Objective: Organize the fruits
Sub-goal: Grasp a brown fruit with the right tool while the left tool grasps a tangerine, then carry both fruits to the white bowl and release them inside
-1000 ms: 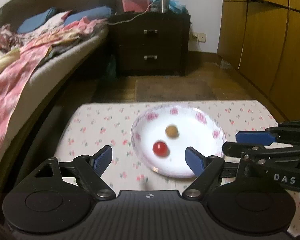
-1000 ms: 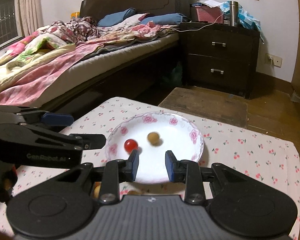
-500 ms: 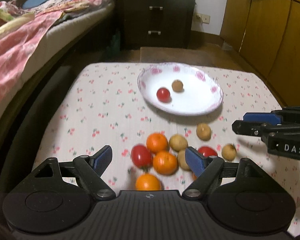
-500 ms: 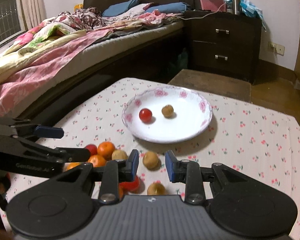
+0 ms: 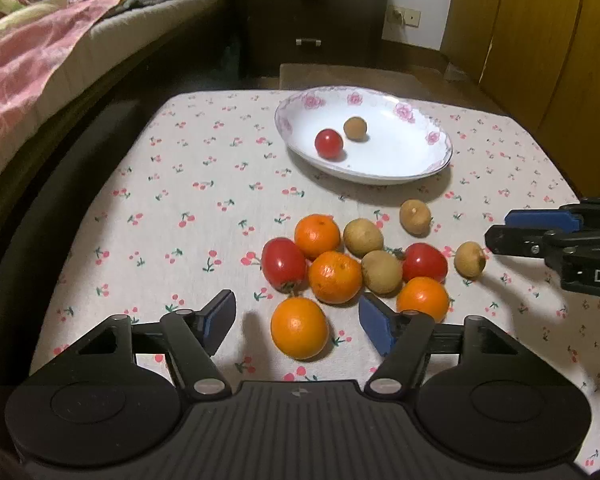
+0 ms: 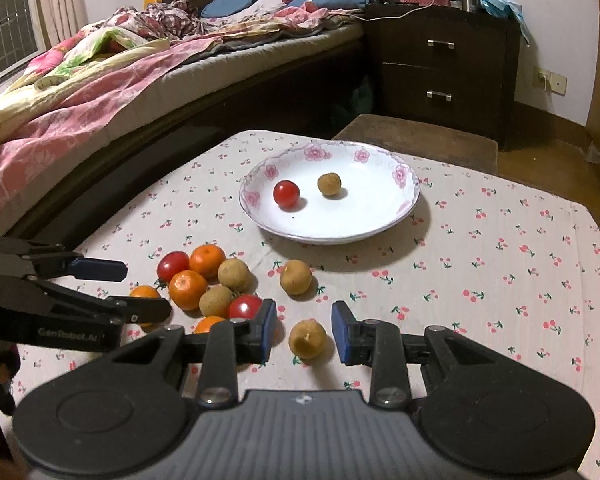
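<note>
- Fruits lie in a loose cluster on the cherry-print tablecloth point(image 5: 172, 184), just ahead of both grippers; two pieces, a cherry tomato point(image 5: 329, 143) and a brown longan point(image 5: 355, 128), already sit in the flowered plate point(image 5: 420, 168) farther ahead.
- The left gripper point(image 5: 296, 316) stands open, its jaws having just narrowed, with the nearest orange point(image 5: 299, 333) between the blue pads and touching neither.
- The right gripper point(image 6: 304, 332) has its jaws set narrowly, yet they are open: a longan point(image 6: 307, 338) sits between the pads with a gap showing on each side.
- Judged from this, the step in hand is a two-handed pick. Each gripper should settle so its pads flank the widest part of its fruit, then close gently; round fruit will likely roll if nudged by one pad first.
- For the left gripper, the right-hand pad lies close to another orange point(image 5: 422, 298) and a longan point(image 5: 381, 277), so closing may knock them.
- For the right gripper, the left-hand pad stands just beside a red tomato point(image 6: 245, 306); keep it clear.
- Another longan point(image 6: 296, 277) lies ahead of the right gripper, between it and the plate; the carry should go over it.
- A bed point(image 6: 140, 64) and a dark nightstand point(image 6: 444, 64) stand well beyond, out of the way.
</note>
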A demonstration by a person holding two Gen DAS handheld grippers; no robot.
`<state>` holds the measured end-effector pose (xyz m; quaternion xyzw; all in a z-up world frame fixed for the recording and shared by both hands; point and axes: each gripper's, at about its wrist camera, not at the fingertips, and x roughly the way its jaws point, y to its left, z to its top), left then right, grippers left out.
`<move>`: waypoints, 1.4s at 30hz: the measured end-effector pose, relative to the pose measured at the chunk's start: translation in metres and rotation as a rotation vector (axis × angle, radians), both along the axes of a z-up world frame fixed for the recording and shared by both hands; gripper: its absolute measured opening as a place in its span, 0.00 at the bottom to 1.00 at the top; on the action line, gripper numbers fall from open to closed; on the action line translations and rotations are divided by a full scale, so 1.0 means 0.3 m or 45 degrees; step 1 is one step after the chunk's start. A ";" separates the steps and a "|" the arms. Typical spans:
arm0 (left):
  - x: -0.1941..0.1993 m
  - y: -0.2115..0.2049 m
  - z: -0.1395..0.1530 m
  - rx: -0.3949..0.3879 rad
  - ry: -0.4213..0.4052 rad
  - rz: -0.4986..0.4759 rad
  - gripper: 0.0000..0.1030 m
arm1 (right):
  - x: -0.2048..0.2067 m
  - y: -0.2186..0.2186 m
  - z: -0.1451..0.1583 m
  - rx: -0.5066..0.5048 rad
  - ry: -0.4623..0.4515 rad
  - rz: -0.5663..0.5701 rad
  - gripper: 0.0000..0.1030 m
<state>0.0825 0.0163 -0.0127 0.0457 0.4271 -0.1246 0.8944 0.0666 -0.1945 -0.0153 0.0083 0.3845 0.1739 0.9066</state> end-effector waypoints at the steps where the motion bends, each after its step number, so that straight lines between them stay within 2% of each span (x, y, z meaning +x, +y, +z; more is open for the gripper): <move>1: 0.002 0.000 -0.003 -0.005 0.007 0.000 0.70 | -0.001 -0.002 -0.004 -0.002 -0.001 0.001 0.41; 7: 0.021 -0.011 -0.021 -0.011 0.022 -0.006 0.64 | -0.011 0.002 -0.031 -0.056 0.000 0.027 0.43; 10: 0.030 -0.008 -0.033 -0.037 0.056 -0.007 0.50 | -0.005 -0.003 -0.045 -0.059 0.013 0.025 0.46; 16: 0.032 -0.001 -0.034 -0.072 0.070 0.004 0.39 | 0.012 0.011 -0.064 -0.055 0.035 0.049 0.46; 22: 0.030 -0.014 -0.033 -0.064 0.060 -0.009 0.39 | 0.039 0.024 -0.095 -0.064 0.065 0.053 0.46; 28: 0.030 -0.025 -0.037 -0.053 0.051 -0.022 0.39 | 0.041 0.043 -0.103 -0.098 0.052 0.072 0.46; 35: 0.032 -0.030 -0.035 -0.046 0.056 -0.021 0.39 | 0.031 0.076 -0.110 -0.196 0.032 0.099 0.46; 42: 0.018 -0.029 -0.029 -0.036 0.048 -0.028 0.39 | 0.020 0.076 -0.101 -0.210 0.027 0.102 0.46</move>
